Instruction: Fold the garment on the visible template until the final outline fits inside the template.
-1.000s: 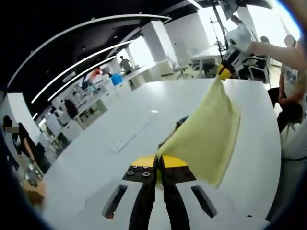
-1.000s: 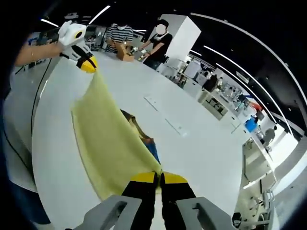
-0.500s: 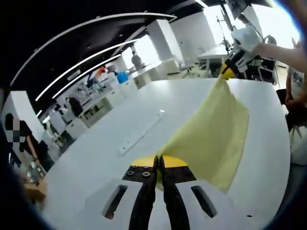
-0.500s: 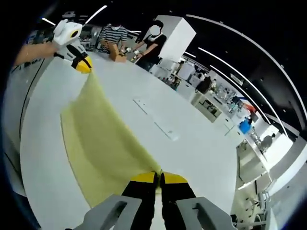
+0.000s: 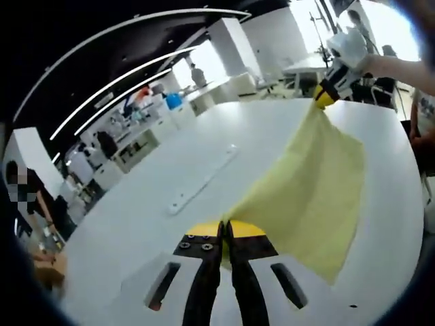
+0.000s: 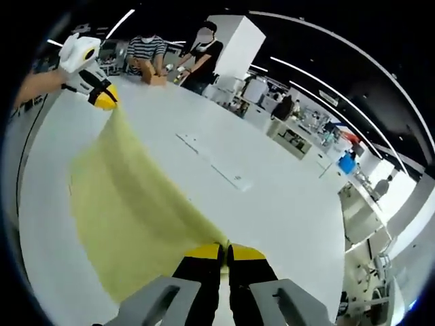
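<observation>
Bare white table [image 5: 170,170] lies open beyond the stretched yellow cloth [image 5: 312,197]; people [image 6: 173,58] stand at its far edge.

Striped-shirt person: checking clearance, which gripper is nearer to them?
Left. The left gripper holds a cloth corner near the table end beside the striped-shirt person; the right gripper holds the other corner, farther down the table.

Yellow garment [image 5: 309,187] is hanging stretched in the air above the white table [image 5: 170,176], held at two corners. Fabric is sagging in a shallow curve between the held corners; lower edge is drooping toward the tabletop. Plain, unpatterned, soft diagonal creases showing.
</observation>
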Available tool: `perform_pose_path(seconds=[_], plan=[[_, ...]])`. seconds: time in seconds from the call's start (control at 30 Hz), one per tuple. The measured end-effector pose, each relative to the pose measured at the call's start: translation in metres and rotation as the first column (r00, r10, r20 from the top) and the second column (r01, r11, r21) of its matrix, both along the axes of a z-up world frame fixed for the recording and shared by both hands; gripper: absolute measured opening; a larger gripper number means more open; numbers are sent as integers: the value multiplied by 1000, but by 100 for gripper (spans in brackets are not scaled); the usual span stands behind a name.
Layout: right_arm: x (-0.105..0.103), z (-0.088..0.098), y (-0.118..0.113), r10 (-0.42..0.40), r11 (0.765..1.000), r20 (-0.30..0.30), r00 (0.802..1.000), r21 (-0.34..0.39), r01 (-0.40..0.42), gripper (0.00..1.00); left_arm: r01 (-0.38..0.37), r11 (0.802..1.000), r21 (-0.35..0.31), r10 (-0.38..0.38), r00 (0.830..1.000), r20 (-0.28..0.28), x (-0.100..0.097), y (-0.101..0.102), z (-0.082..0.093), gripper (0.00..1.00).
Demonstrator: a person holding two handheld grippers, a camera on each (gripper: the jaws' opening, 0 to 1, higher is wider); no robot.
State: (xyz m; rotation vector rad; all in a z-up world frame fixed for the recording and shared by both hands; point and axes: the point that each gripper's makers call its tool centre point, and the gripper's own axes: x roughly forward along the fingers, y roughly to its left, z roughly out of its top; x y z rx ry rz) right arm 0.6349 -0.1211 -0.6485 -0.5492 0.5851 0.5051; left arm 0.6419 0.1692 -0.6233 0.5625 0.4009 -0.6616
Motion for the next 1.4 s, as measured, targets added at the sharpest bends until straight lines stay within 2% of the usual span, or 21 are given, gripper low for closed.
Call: perform_pose_path(seconds=[0.13,0.3,0.63,1.17,1.33,1.4], plan=[[10,-12,-1,-13,1000,-20,1000,6,14,0,-5,1000,27,5,1000,-19,9,3,-15,0],[21,-29,1,-24,1000,-45,999,-13,23,0,-23,1000,1,23,998,-63,23,3,-33,0],[37,-61,0,-36,999,-91,995,-41,32,0,-27,999,22,29,993,-116,42,3,-68,0],[39,-93,0,-43,998,-162,986,-41,37,0,-28,999,37,34,984,-175,49,6,-99,0],[40,-99,0,-51,999,-175,983,-15,49,0,-22,994,105,39,987,-158,51,12,-108,0],[42,-101,-3,-85,996,-173,981,6,87,4,-24,994,104,41,986,-161,53,13,-111,0]])
